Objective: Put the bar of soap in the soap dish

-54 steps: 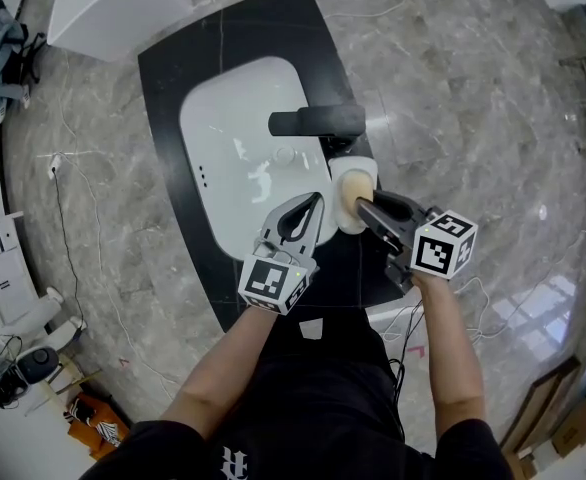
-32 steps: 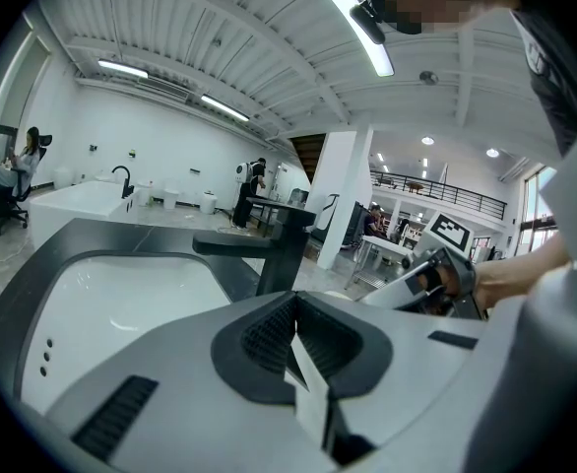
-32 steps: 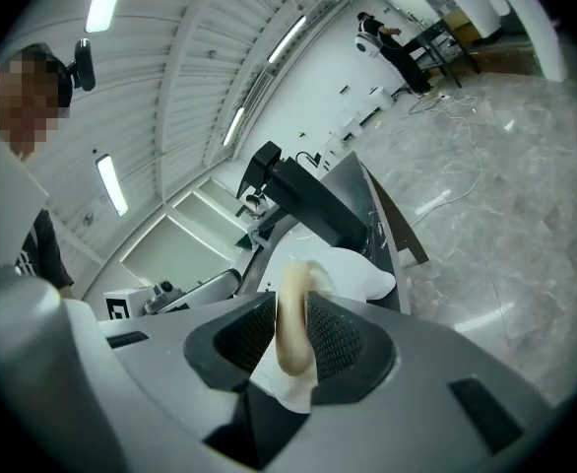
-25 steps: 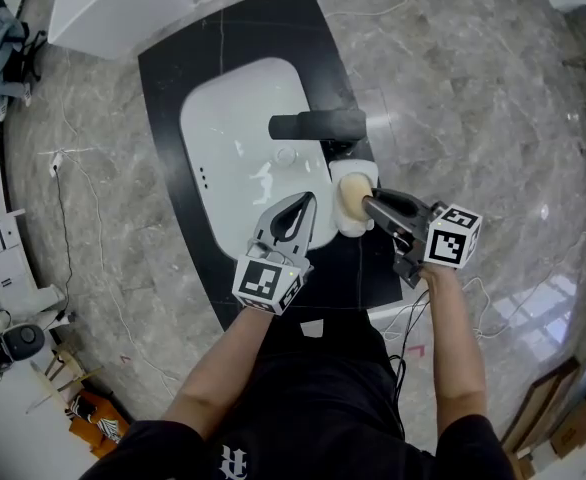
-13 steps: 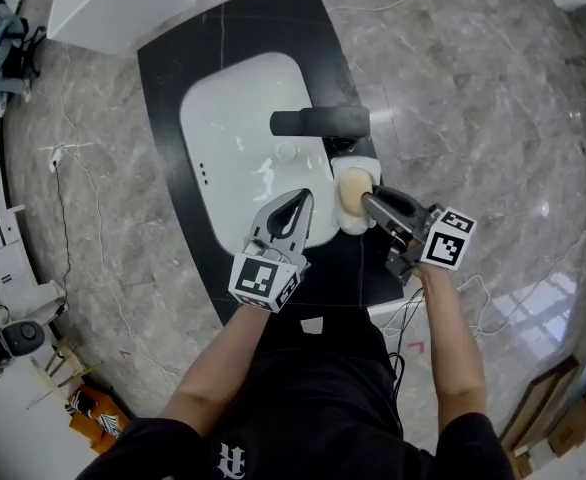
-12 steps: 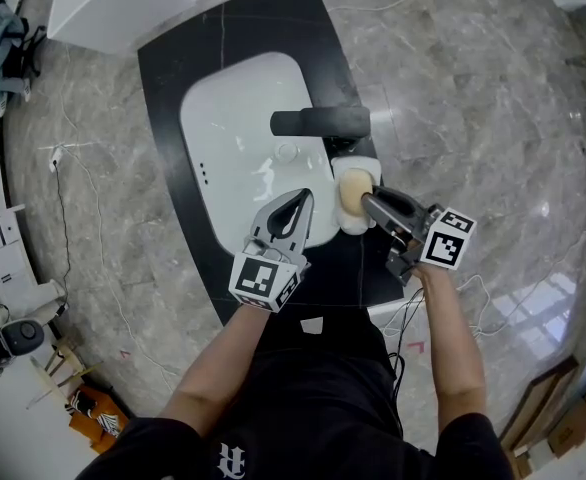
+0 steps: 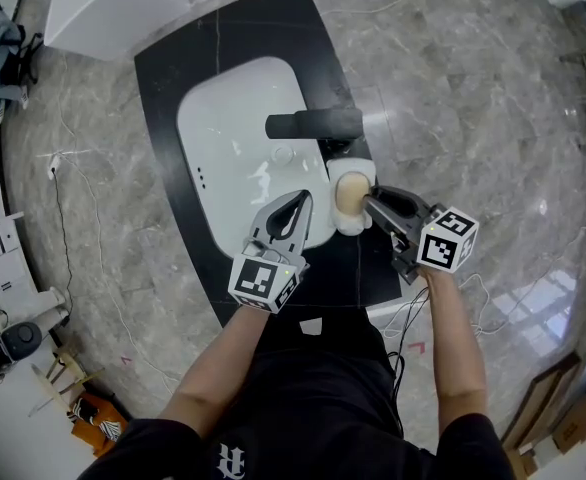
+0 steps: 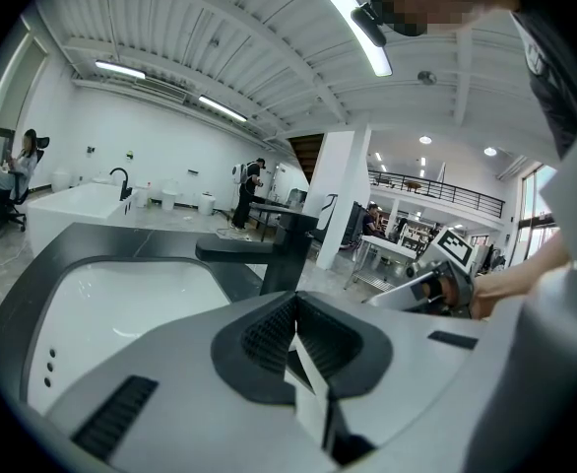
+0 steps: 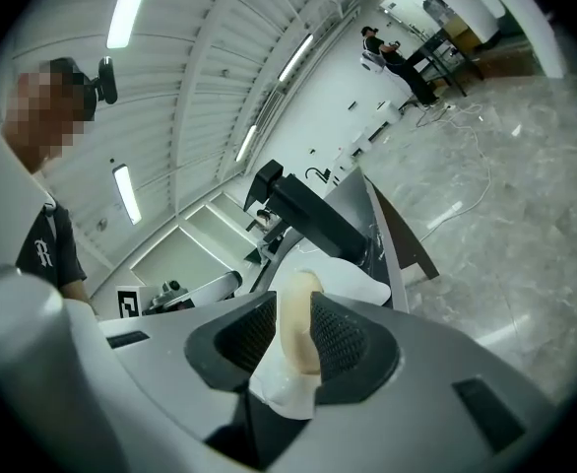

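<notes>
Right tool (image 7: 369, 202) clamping soap bar (image 7: 349, 192) over soap dish (image 7: 350, 224), left tool (image 7: 302, 199) closed empty, black faucet (image 7: 313, 124) just beyond

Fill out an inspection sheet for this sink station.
Surface: black counter, white basin, black faucet.
Job's things: bar of soap held over the white soap dish beside the basin; cannot tell if it rests in it.
Clutter: nothing seen on the counter.
Grippers: right gripper shut on the soap; left gripper shut, empty, over the basin's near edge.
Cables: cable on the floor at left.
Surroundings: grey marble floor.
</notes>
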Action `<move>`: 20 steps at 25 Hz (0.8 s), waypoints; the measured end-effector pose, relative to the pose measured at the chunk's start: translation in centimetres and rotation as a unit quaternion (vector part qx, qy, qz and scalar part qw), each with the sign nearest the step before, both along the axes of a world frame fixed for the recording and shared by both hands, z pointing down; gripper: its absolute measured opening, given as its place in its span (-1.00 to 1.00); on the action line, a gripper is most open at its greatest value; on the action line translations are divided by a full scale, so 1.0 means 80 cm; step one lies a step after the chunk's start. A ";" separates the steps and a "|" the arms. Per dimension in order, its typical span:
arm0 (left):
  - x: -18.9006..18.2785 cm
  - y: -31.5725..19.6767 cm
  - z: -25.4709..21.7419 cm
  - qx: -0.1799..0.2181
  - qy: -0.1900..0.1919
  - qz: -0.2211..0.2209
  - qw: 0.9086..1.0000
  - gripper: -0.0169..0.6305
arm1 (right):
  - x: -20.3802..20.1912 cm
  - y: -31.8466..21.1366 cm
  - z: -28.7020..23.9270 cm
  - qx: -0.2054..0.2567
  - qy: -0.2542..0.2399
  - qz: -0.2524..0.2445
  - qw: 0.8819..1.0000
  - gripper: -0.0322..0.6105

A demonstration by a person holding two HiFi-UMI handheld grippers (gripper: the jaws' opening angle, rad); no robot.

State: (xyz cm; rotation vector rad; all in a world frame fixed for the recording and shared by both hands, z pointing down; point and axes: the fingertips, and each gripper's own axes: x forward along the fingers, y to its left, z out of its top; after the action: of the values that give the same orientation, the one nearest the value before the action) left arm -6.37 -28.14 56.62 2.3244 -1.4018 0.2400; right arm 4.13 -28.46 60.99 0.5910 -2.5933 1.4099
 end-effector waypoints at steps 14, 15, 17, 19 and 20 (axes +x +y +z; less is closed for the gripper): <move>0.047 0.015 -0.086 0.040 -0.001 0.057 0.998 -0.92 | -0.015 0.009 -0.125 0.172 0.095 0.042 0.980 -0.72; 0.051 0.017 -0.098 0.046 0.001 0.061 0.997 -0.92 | -0.017 0.012 -0.139 0.185 0.099 0.047 0.977 -0.74; 0.055 0.024 -0.121 0.058 0.002 0.067 0.996 -0.92 | -0.021 0.019 -0.166 0.209 0.105 0.055 0.971 -0.77; 0.057 0.033 -0.142 0.070 0.003 0.073 0.995 -0.92 | -0.024 0.028 -0.190 0.231 0.110 0.064 0.965 -0.79; 0.058 0.038 -0.152 0.077 0.004 0.076 0.994 -0.92 | -0.024 0.033 -0.201 0.240 0.112 0.070 0.962 -0.80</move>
State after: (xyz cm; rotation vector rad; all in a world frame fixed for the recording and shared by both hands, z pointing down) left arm -1.77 -25.12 44.44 2.5588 -1.2817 0.1718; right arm 2.18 -25.85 44.92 0.9468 -2.7457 0.6739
